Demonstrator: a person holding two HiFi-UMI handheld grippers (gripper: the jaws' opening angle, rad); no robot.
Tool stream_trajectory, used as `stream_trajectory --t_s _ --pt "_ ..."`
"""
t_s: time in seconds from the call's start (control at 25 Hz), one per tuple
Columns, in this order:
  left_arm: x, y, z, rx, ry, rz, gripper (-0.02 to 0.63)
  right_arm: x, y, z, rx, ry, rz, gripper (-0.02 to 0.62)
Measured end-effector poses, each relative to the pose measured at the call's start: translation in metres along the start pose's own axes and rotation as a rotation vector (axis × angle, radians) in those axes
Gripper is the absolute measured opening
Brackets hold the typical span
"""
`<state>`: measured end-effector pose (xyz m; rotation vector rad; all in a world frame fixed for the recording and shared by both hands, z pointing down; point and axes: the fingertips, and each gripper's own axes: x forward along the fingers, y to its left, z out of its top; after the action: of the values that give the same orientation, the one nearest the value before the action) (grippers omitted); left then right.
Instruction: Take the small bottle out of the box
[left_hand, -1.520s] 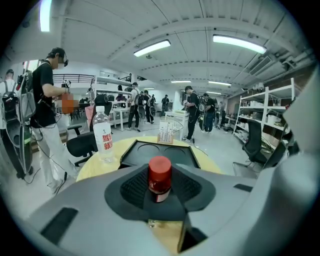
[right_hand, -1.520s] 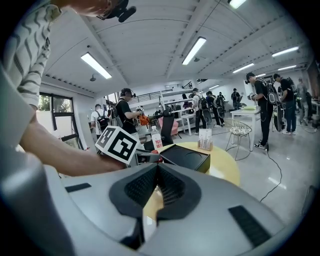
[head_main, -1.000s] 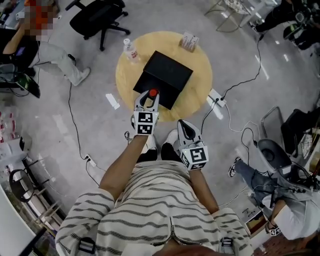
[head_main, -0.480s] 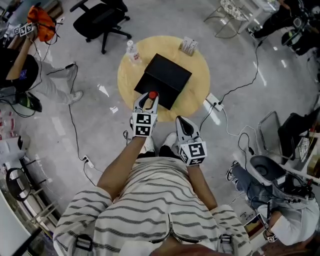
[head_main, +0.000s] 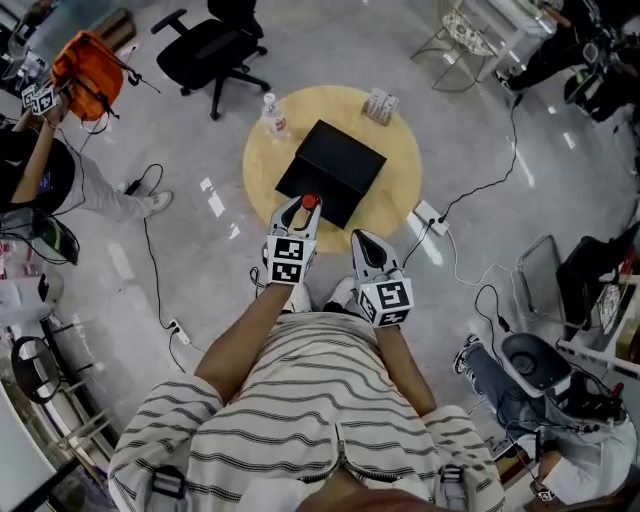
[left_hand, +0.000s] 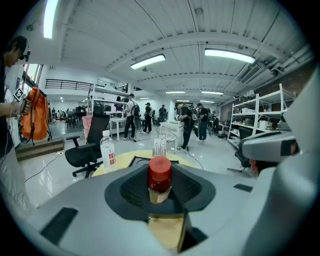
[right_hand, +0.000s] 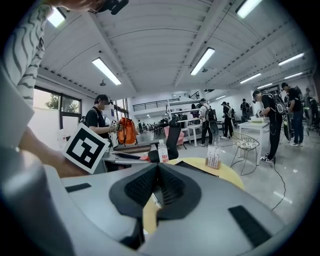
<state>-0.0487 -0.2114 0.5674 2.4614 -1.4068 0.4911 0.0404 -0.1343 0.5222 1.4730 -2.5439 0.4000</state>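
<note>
Step in hand: most likely drawing the small bottle (left_hand: 160, 181) away from the box (head_main: 335, 165), judging by the bottle sitting up in the jaws rather than in the box.
Left gripper (head_main: 303, 206): jaws closed on the small bottle, pads pressing its body just below the red cap, bottle upright.
Right gripper (head_main: 360, 240): jaws pressed together with nothing between them, held at the near edge of the desk (head_main: 405, 185), apart from the box.
Small bottle, place: between the left jaws, red cap standing above the pads; in the head view at the box's near corner, toward the near edge of the desk.
Clearance: hard to judge from above whether the base is fully past the box's wall; probably just past it.
Doing it well: hold an even grip, with no harder squeeze on so slim a body; lift straight up before pulling back, so the base cannot catch the box; keep the bottle vertical.
Set-down spot: bare desk beside the box, well apart from the water bottle (head_main: 272, 116) at the far left edge.
Risk: slipping or tilting if swung fast.
</note>
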Motion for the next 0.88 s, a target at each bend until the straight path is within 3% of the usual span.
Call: stream_trajectory --t_s 0.88 --pt "-0.028 -0.012 0.025 0.043 -0.06 -0.021 0.147 0.0 -0.009 0.022 -0.018 -0.055 -0.014 0.011"
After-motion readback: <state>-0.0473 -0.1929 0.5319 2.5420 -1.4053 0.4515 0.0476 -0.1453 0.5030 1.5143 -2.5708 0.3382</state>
